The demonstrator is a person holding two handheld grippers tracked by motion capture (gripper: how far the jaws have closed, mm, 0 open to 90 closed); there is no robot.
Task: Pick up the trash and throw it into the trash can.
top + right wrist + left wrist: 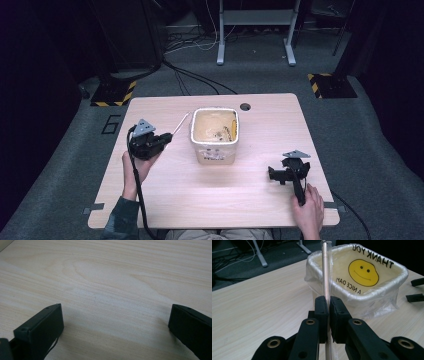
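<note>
A small bin [214,136] lined with a clear plastic bag printed with a yellow smiley face [363,272] stands in the middle of the table. My left gripper [165,138] is left of the bin, shut on a thin pale stick [326,272] in a clear wrapper; the stick [180,123] points up toward the bin's near corner. In the left gripper view the jaws pinch the stick near its lower part. My right gripper [272,173] rests at the table's right front, open, with only bare wood [112,290] between its jaws.
The wooden table [165,190] has a round cable hole [245,106] behind the bin. On the grey floor beyond lie cables, a white desk frame [255,30] and two stands with yellow-black striped bases [114,92].
</note>
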